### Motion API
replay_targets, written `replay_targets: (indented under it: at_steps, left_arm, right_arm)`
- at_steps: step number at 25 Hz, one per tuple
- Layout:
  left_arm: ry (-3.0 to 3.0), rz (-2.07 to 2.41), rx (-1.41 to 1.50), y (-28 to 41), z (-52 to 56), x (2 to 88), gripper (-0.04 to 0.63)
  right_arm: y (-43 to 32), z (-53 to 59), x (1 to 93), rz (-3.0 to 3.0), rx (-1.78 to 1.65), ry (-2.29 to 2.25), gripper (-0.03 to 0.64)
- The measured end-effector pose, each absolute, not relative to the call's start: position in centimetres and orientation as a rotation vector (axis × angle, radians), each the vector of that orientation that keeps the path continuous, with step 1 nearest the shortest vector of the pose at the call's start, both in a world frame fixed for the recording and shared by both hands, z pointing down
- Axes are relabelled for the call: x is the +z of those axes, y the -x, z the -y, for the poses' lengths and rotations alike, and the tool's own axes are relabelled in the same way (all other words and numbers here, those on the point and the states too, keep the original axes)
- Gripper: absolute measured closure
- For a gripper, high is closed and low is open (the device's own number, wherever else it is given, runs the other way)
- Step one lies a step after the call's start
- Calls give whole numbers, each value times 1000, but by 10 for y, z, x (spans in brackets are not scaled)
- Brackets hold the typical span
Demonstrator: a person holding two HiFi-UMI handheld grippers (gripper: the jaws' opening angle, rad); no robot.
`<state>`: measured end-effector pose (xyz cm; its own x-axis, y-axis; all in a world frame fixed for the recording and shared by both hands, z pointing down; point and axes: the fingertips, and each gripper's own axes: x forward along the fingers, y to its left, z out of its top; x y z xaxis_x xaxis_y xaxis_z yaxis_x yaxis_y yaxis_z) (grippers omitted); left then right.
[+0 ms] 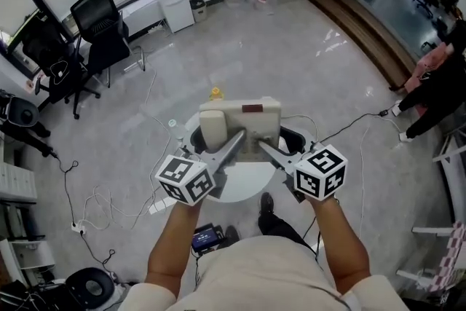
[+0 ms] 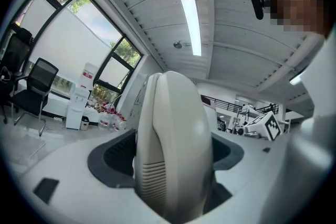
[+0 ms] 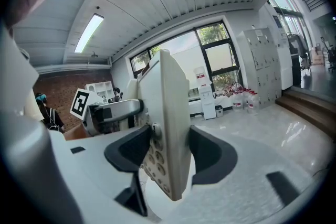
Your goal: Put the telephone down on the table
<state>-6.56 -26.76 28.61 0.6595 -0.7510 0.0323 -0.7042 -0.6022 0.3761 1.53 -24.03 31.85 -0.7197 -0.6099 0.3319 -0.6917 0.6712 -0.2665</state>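
Telephone (image 1: 240, 120) held over round tabletop (image 1: 244, 191), contact unclear. L gripper (image 1: 234, 142) fingers clamped on handset (image 2: 173, 149), R gripper (image 1: 268, 149) fingers on keypad body (image 3: 165, 134). Lower your hands together, phone level; release w/ base flat.

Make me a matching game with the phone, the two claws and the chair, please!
Things:
1. telephone
2. left claw
3. right claw
4. office chair

States:
A. black, standing on the floor
B. shut on the side with the keypad
C. beige, gripped from both sides over the round table
D. shut on the handset

Right pairs: 1-C, 2-D, 3-B, 4-A
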Motion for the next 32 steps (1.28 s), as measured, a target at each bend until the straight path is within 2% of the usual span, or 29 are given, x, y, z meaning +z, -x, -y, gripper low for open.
replay_targets:
  at_steps: [32]
  left_arm:
    - [-2351, 1181, 10, 62, 346, 452, 222]
  right_arm:
    - [-19, 318, 482, 2631, 774, -917, 391]
